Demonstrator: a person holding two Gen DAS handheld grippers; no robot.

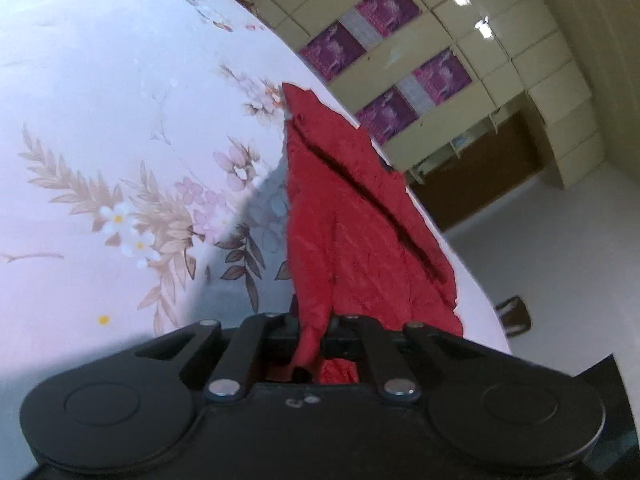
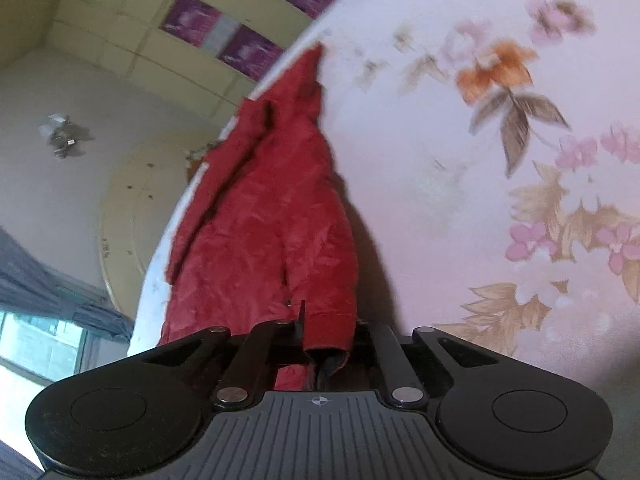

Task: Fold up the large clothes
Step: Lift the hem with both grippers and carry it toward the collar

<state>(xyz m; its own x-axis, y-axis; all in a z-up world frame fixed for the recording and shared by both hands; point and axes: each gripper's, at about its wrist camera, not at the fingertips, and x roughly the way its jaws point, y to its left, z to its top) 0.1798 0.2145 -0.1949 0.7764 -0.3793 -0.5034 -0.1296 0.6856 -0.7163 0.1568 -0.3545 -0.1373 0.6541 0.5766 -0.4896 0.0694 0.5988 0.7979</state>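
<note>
A red garment hangs stretched from my left gripper down to a flowered white bedsheet. The left gripper is shut on a bunched edge of the red cloth. In the right wrist view the same red garment hangs from my right gripper, which is shut on a hemmed edge of it. The garment's far end rests on the sheet near the bed's edge. The fingertips of both grippers are hidden by cloth.
A cream cabinet wall with purple panels stands beyond the bed, with a brown lower part. A pale floor lies beside the bed. A window with a grey curtain shows at the left of the right wrist view.
</note>
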